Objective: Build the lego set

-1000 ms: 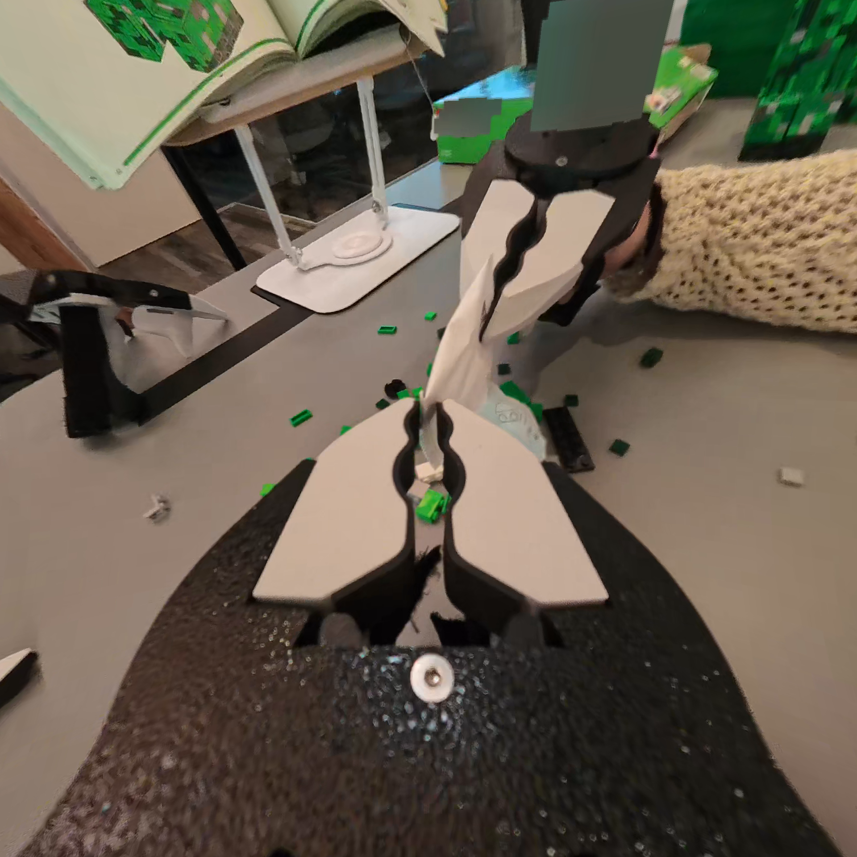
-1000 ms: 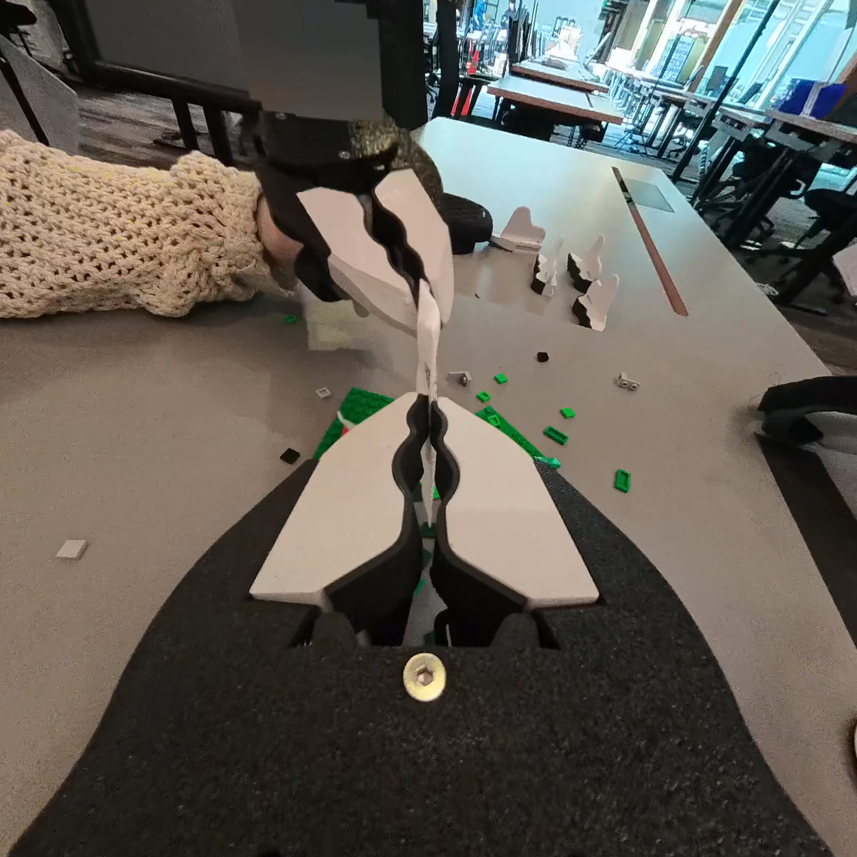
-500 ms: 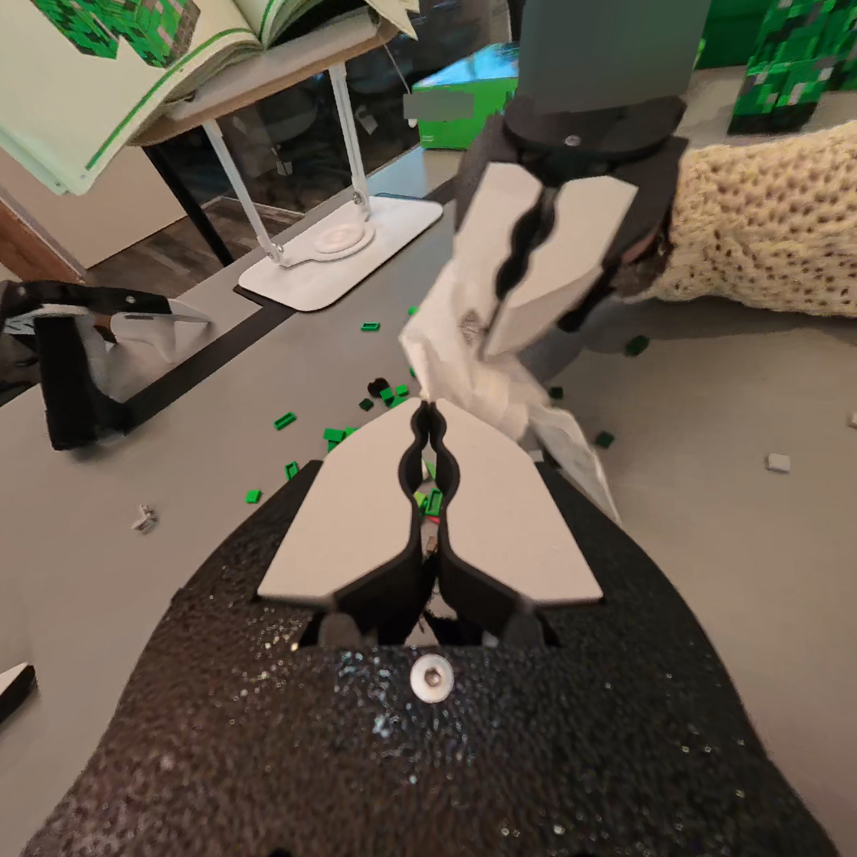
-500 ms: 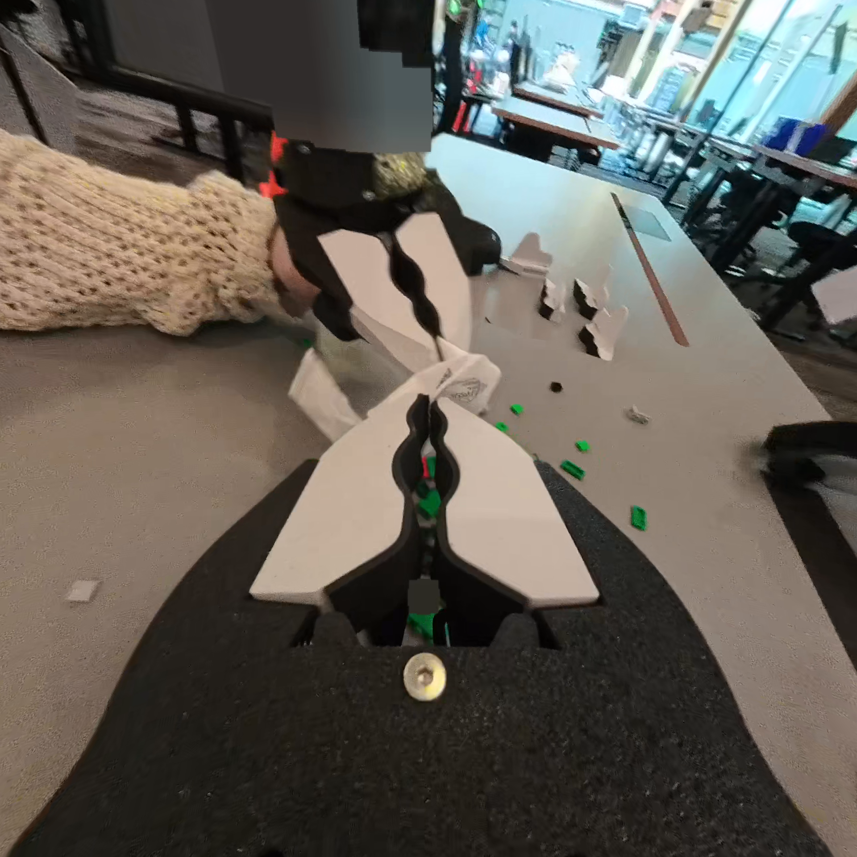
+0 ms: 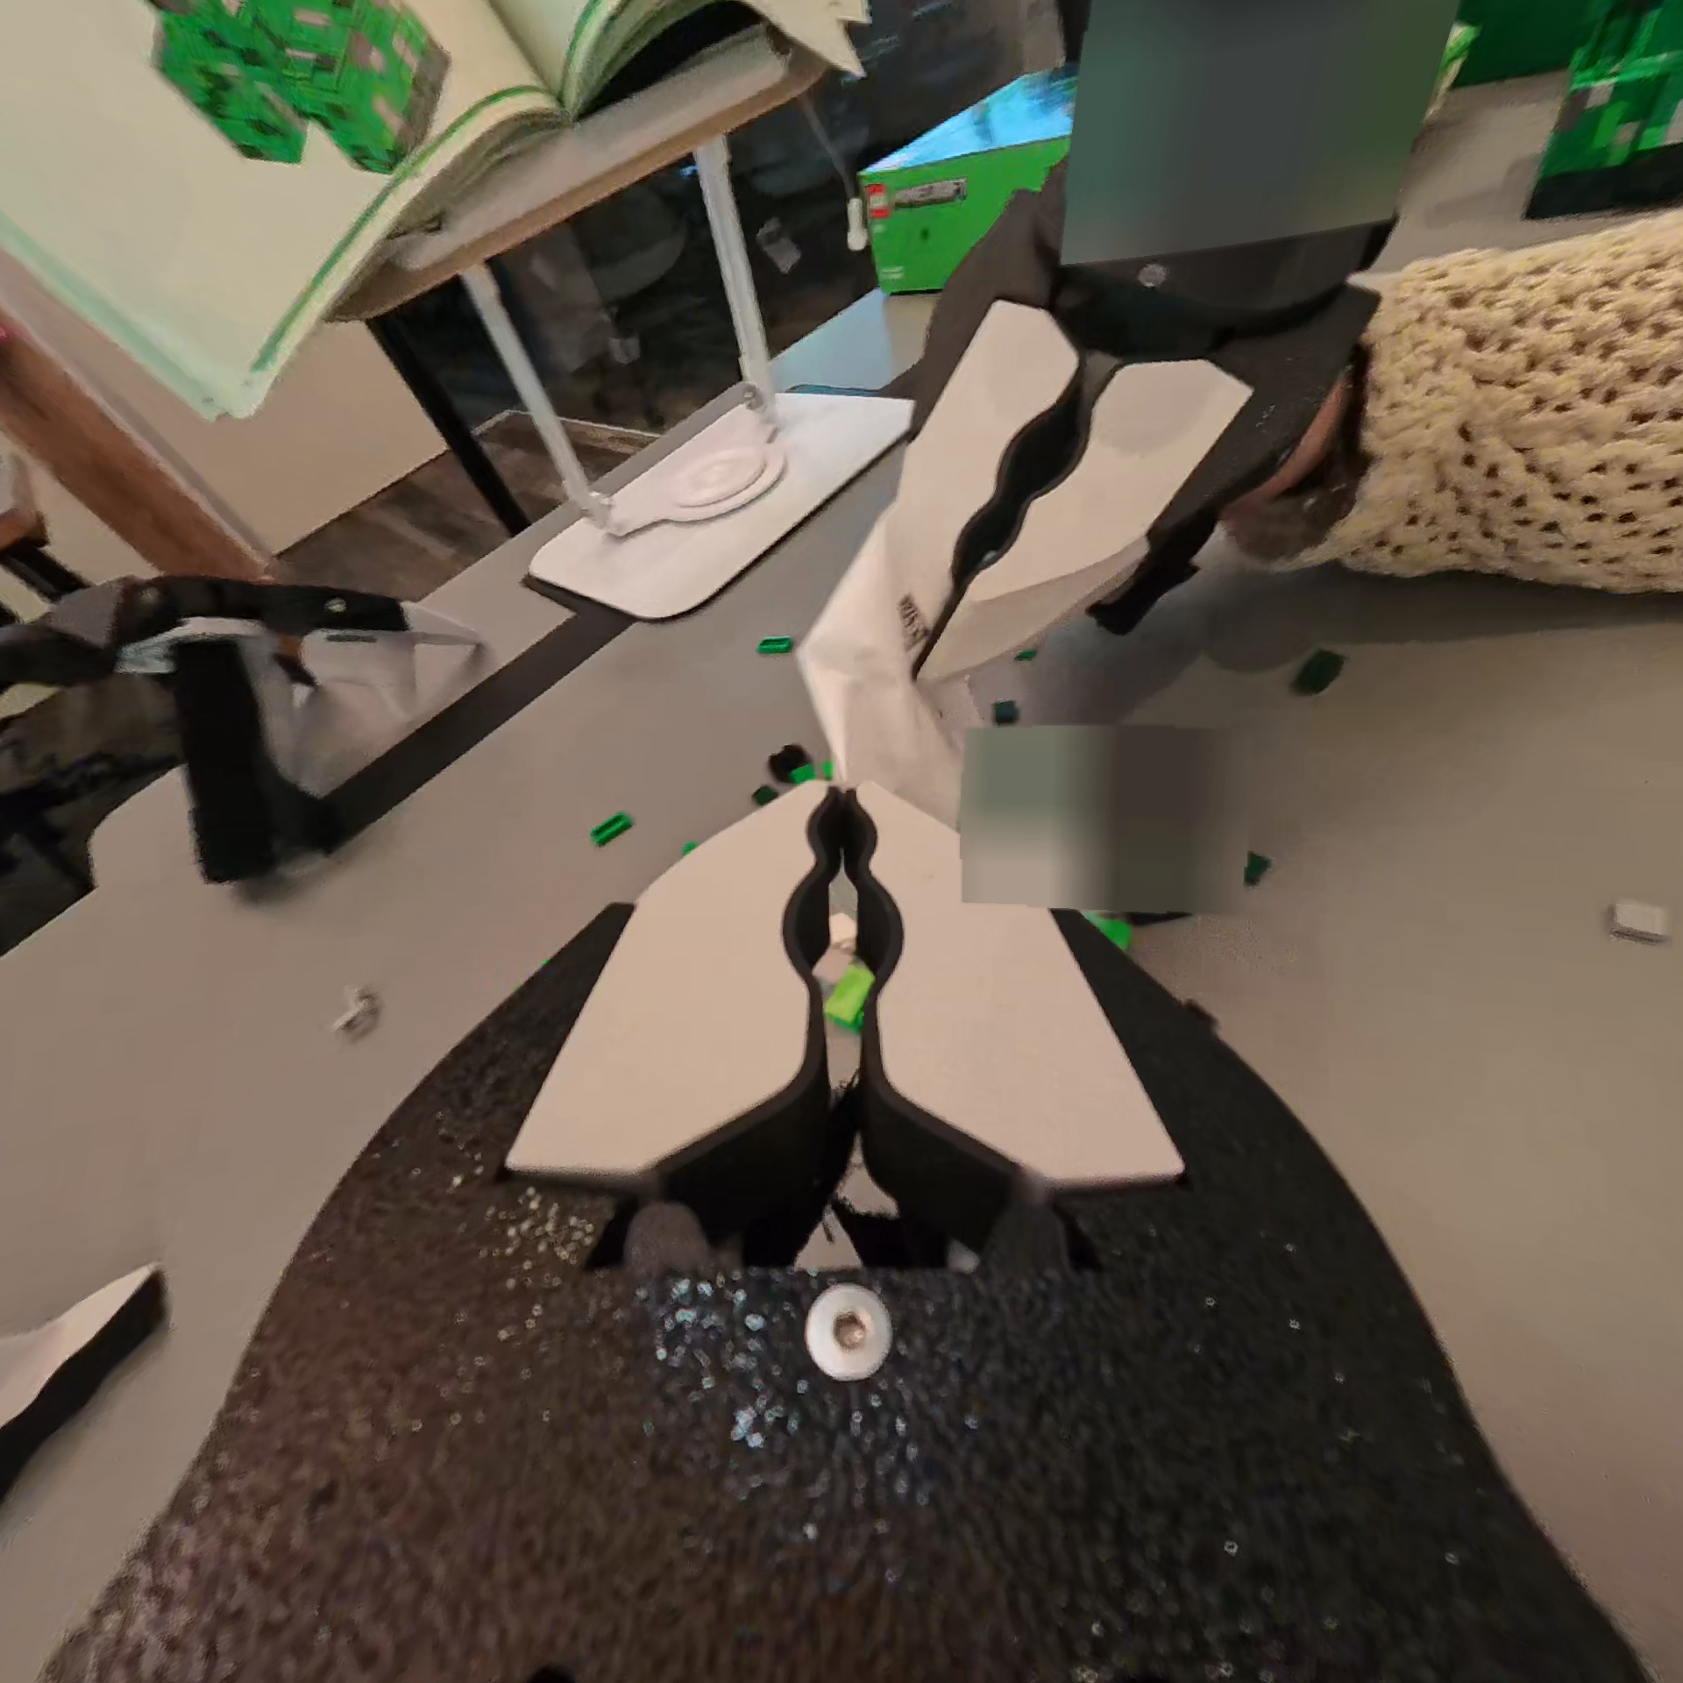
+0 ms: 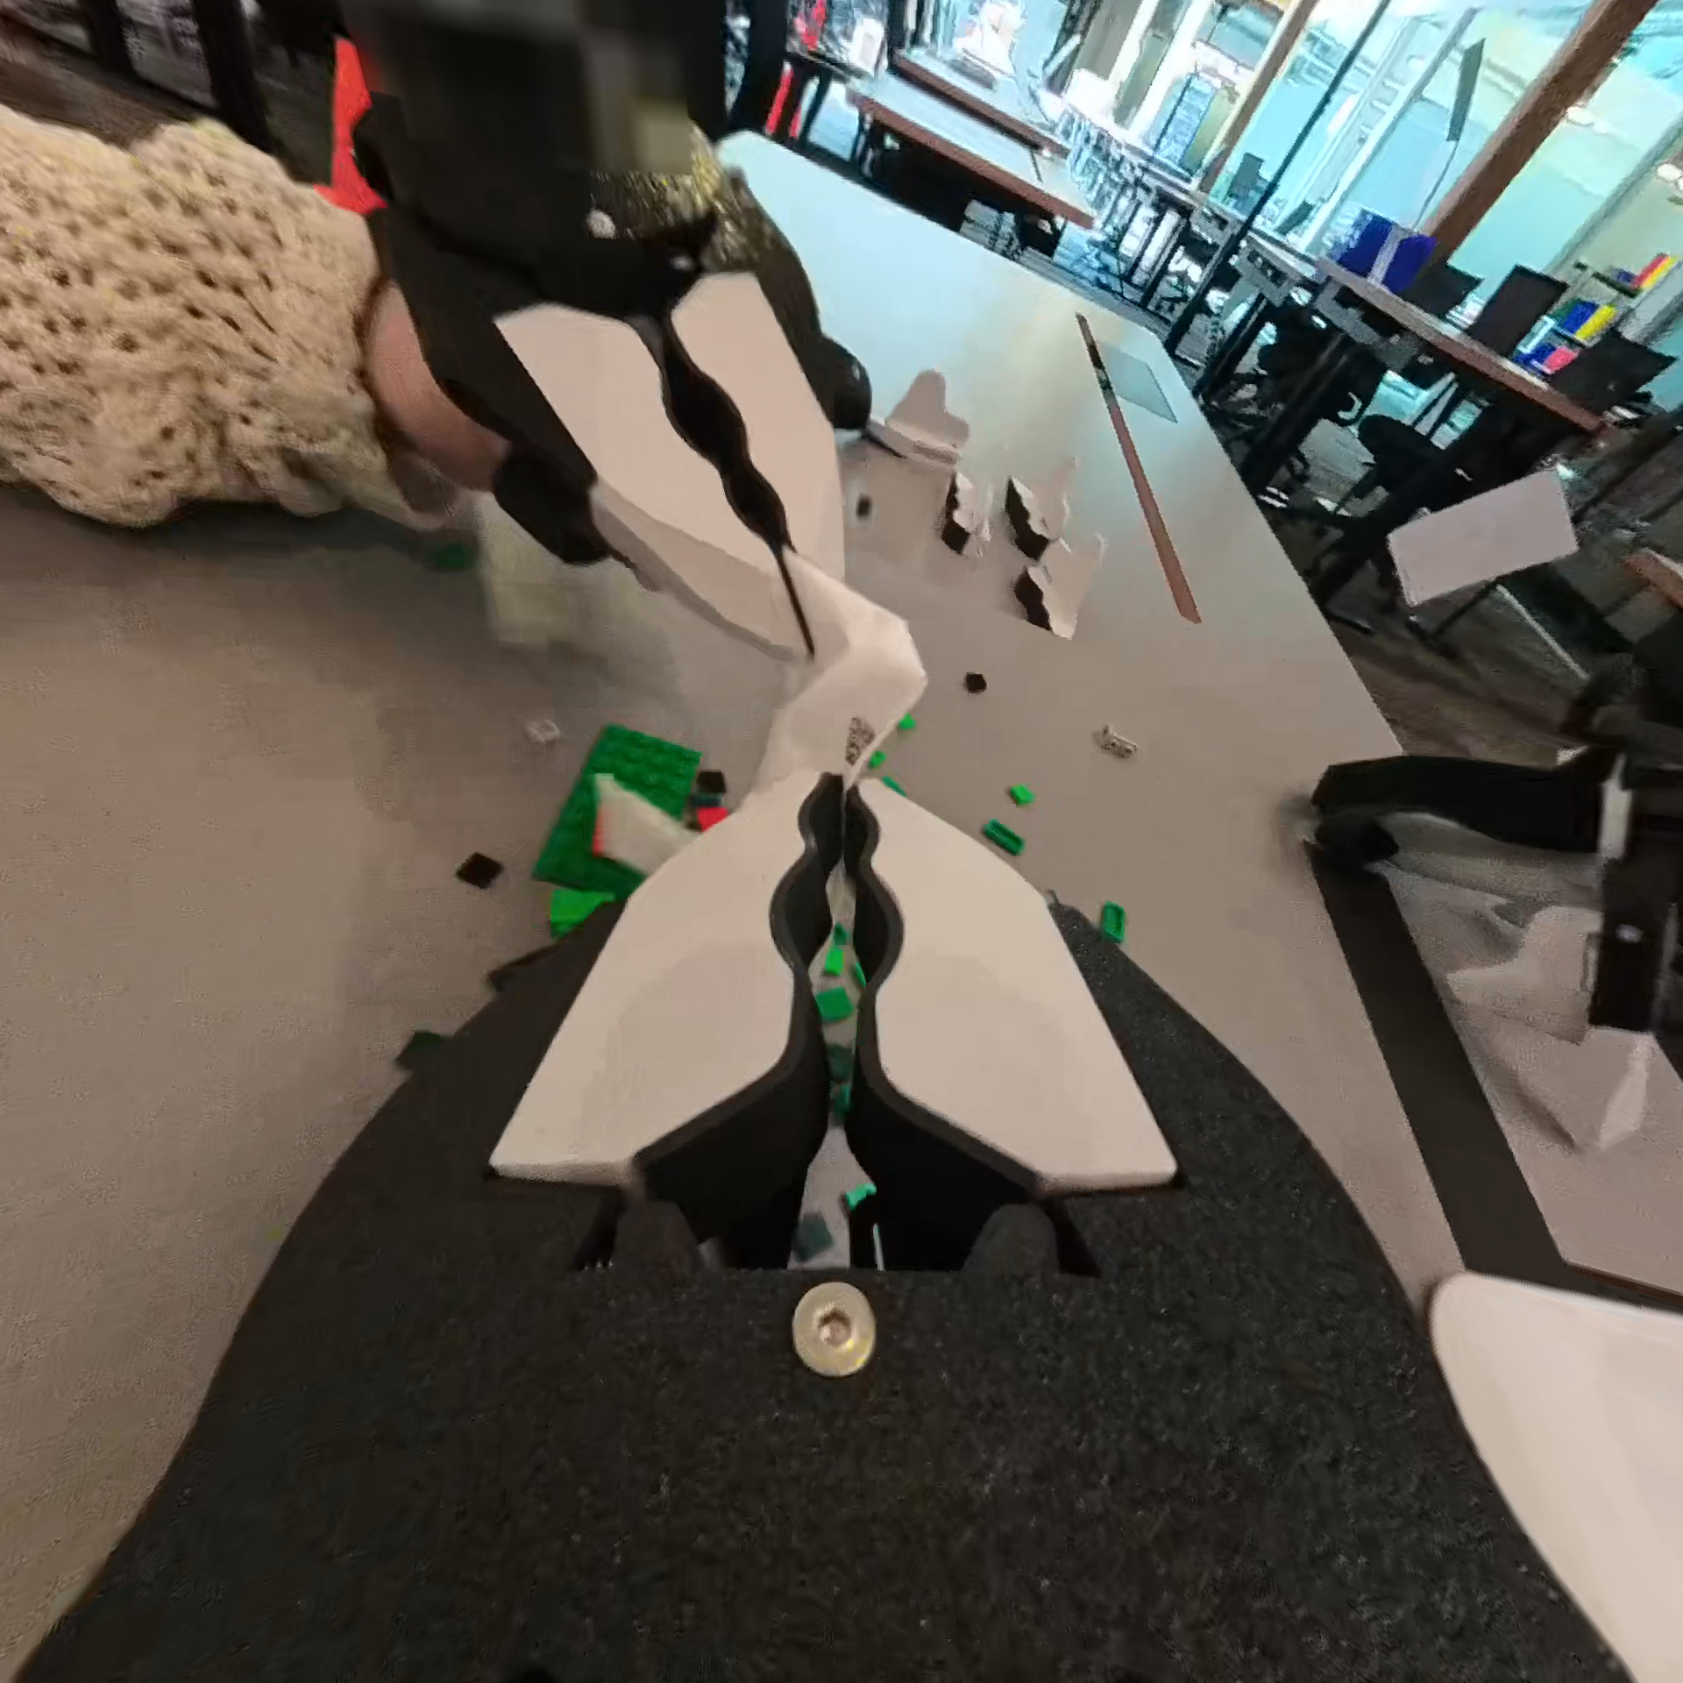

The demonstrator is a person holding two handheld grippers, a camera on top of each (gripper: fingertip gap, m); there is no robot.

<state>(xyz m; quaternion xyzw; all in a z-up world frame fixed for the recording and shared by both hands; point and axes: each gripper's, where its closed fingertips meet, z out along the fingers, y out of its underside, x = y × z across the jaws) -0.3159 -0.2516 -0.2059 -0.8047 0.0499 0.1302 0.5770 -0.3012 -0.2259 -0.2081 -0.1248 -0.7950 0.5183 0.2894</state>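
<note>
Two tools pinch one white paper bag between them above the bench (image 6: 228, 729): left tool (image 5: 842, 801) closed on its near edge, right tool (image 6: 842, 788) closed on the other edge. Green bricks (image 6: 1002, 833) lie scattered below, green plate (image 6: 619, 810) near left.

Both views are evenly lit and fairly bright, with soft indoor light; the table (image 5: 1366, 1093) carries only faint, diffuse shadows; daylight from windows (image 6: 1366, 137) at the upper right of the right wrist view reads cool and slightly blown out; wide-angle distortion bends straight edges toward the frame borders; motion blur smears the sleeve (image 6: 164, 319) and bag (image 6: 847, 692); the book (image 5: 228, 182) at upper left of the left wrist view is soft.
</note>
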